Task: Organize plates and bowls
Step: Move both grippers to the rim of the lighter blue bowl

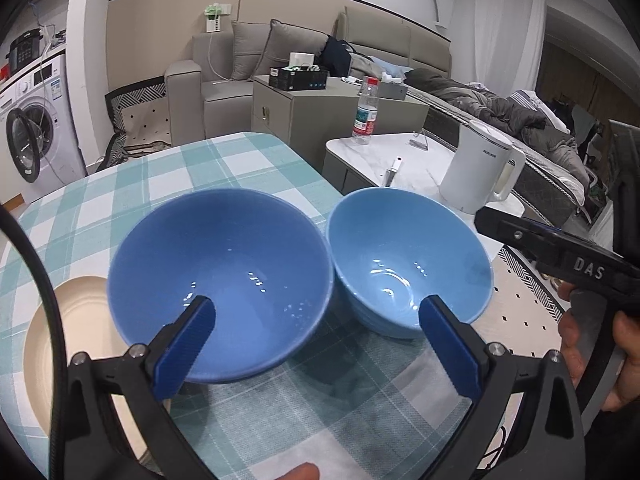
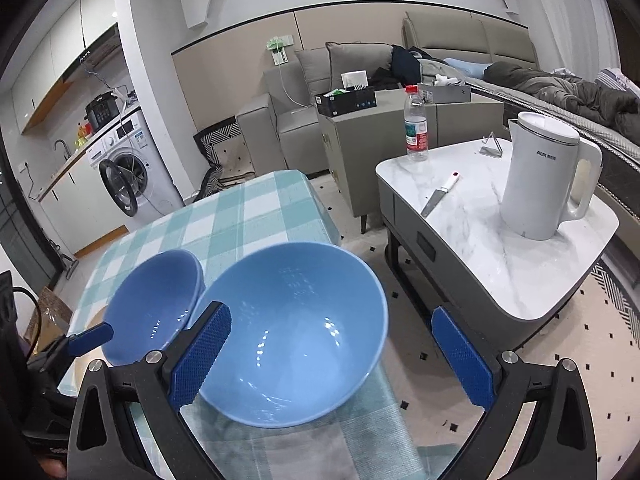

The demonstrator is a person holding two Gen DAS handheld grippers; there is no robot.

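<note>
Two blue bowls stand side by side on the checked tablecloth (image 1: 224,168). The darker bowl (image 1: 220,284) is on the left, the lighter bowl (image 1: 404,260) on the right near the table's edge. A cream plate (image 1: 52,344) lies left of the darker bowl, partly under it. My left gripper (image 1: 316,344) is open and empty, its fingers reaching over the near rims of both bowls. In the right wrist view my right gripper (image 2: 332,354) is open and empty, straddling the lighter bowl (image 2: 296,332); the darker bowl (image 2: 156,300) sits to its left.
A low marble side table (image 2: 500,248) stands right of the table with a white kettle (image 2: 548,176), a knife (image 2: 440,196) and a water bottle (image 2: 416,124). A sofa, cabinet and washing machine (image 2: 124,168) stand behind. A patterned rug covers the floor.
</note>
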